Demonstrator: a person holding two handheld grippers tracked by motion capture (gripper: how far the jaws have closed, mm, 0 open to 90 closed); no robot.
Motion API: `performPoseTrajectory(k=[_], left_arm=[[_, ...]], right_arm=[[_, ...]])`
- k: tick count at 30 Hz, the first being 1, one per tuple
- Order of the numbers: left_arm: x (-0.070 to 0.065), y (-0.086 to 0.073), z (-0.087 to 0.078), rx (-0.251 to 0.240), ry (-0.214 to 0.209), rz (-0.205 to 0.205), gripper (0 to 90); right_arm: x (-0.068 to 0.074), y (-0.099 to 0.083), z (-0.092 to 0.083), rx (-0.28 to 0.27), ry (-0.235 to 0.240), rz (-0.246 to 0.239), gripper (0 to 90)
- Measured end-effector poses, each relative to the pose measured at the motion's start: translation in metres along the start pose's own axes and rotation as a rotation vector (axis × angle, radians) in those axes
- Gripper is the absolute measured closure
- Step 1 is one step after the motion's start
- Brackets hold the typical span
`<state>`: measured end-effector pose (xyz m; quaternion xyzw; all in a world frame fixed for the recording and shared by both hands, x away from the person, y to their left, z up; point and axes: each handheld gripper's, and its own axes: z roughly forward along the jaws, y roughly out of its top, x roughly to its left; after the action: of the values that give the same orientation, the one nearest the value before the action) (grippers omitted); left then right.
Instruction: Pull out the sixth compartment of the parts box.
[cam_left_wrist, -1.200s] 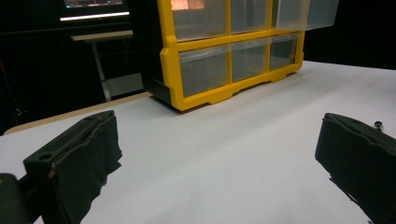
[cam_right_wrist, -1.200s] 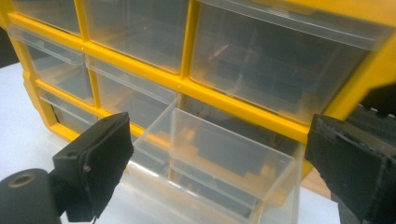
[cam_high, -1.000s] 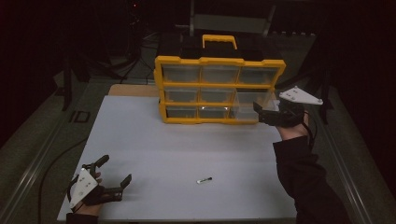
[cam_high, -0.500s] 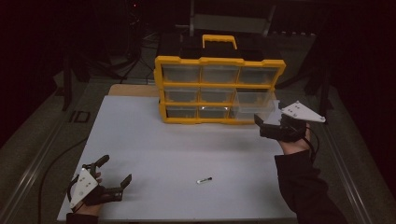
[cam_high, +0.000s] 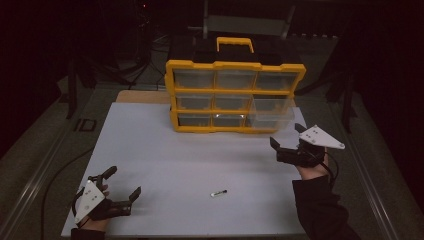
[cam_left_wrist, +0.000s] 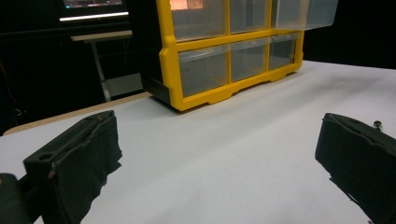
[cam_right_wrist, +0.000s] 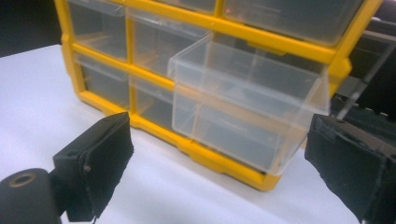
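Yellow plastic frames the 9-drawer organiser (cam_high: 235, 95) at the upper centre of the high view, and 1 clear plastic drawer (cam_high: 272, 112) at its lower right stands pulled out over the white worktop (cam_high: 165, 160). That opening looks like the finished part. A small dark-tipped screw (cam_high: 218, 193) lies loose at lower centre, apparently yet to be picked up and dropped into the drawer.

The right gripper (cam_high: 286, 150), jaws apart and empty, hovers at right centre just below the drawer. The left gripper (cam_high: 125, 199), jaws also apart and empty, rests at lower left near the worktop's front edge.

Open white surface surrounds the screw on every side. The protruding drawer's front corners (cam_right_wrist: 280, 172) are the closest thing to catch.
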<state>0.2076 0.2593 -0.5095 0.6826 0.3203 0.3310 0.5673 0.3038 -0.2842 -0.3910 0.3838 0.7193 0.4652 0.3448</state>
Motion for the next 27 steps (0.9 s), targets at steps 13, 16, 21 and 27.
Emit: performPoseTrajectory(k=[13,16,21,27], left_arm=[[0.0,0.0,0.0,0.0,0.0,0.001,0.1],[0.0,0.0,0.0,-0.001,0.001,0.0,0.1],[-0.001,0.0,0.0,0.0,0.0,0.002,0.1],[0.0,0.0,0.0,-0.001,0.001,0.0,0.1]], right_arm=[[0.01,-0.036,-0.002,0.005,0.027,0.023,7.5],[0.012,-0.042,-0.002,0.007,0.036,0.019,7.5],[0.015,-0.054,0.0,0.032,0.057,0.021,7.5],[0.019,-0.069,0.0,0.057,0.059,0.022,7.5]])
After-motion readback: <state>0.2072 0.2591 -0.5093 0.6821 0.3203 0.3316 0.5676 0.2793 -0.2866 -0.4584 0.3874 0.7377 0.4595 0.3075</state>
